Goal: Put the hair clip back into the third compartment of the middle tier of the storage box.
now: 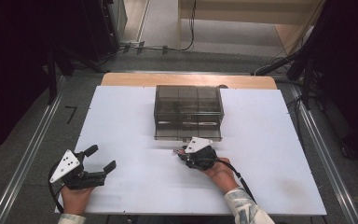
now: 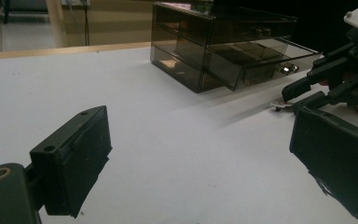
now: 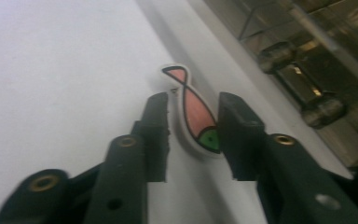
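A small flat fish-shaped piece [image 3: 196,116], pink with a green tip and a white border, lies on the white table [image 1: 121,121] just in front of the drawer box. My right gripper [image 3: 193,100] reaches down around it with a jaw on each side. The right pad touches the piece, while a narrow gap shows at the left pad. In the high view the right gripper [image 1: 182,153] sits below the box's front, with the piece [image 1: 176,150] at its tips. My left gripper [image 1: 102,157] rests at the table's front left, open wide with nothing between its jaws.
A smoky transparent drawer box [image 1: 189,109] stands at the middle back of the table, its bottom drawer [image 1: 189,134] pulled out toward me. Two round knobs [image 3: 324,109] show close to the right gripper. Cables and a dark stand [image 1: 51,70] lie on the floor beyond.
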A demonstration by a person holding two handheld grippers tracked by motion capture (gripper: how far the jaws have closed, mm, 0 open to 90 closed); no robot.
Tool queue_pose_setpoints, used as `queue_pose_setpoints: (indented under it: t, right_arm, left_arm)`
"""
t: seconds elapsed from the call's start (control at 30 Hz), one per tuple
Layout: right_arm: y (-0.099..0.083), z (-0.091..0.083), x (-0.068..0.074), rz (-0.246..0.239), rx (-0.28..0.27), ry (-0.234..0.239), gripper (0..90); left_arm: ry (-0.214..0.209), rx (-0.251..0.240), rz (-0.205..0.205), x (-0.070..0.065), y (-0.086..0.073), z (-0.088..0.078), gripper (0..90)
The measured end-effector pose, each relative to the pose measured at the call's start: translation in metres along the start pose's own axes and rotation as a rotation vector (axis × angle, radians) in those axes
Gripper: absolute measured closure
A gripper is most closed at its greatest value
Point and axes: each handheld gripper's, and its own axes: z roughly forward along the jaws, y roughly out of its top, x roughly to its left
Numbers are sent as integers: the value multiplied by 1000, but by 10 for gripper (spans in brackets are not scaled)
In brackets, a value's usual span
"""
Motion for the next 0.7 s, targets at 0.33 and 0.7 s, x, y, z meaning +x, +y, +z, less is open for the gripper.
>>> queue_pose_setpoints:
  t: [0.33,0.7]
  right_arm:
    - [3,4,-5,-9,2,-27,810]
    - [2,3,-6,-26,10,-26,838]
  left_arm:
    - [-1,-1,-1,0,0,0,56]
    - [0,-1,0,0,0,0,56]
